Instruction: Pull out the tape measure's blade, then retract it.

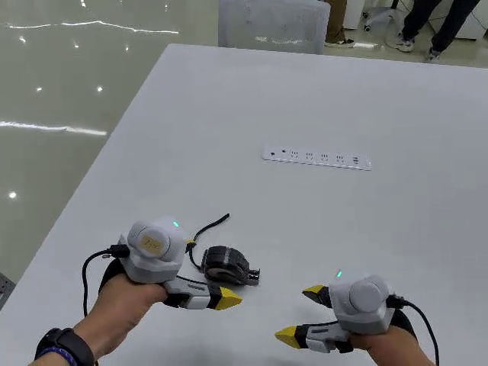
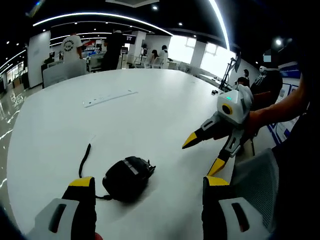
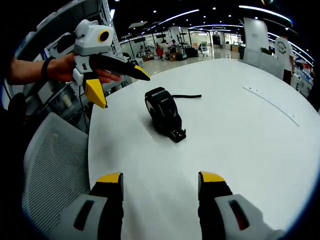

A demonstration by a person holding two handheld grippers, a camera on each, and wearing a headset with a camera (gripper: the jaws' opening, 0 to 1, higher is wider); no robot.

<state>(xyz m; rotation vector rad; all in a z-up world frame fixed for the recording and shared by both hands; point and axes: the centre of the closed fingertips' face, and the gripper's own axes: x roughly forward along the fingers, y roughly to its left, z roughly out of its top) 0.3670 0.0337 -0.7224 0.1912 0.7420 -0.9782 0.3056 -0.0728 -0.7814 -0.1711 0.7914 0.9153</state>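
A black tape measure (image 1: 225, 264) lies on the white table (image 1: 320, 99) near its front edge, with its blade wound in and a black wrist strap (image 1: 210, 227) trailing behind it. My left gripper (image 1: 211, 273) is open, with its yellow-tipped jaws on either side of the case and not touching it. In the left gripper view the tape measure (image 2: 127, 177) lies just ahead between the jaws of the left gripper (image 2: 148, 182). My right gripper (image 1: 300, 313) is open and empty, a short way to the right of the case. In the right gripper view the tape measure (image 3: 164, 112) lies ahead of the right gripper (image 3: 161, 177).
A white power strip (image 1: 316, 158) lies flat at mid-table. A grey mesh chair (image 1: 274, 24) stands at the table's far edge and another chair (image 3: 50, 175) at the near side. People stand in the background.
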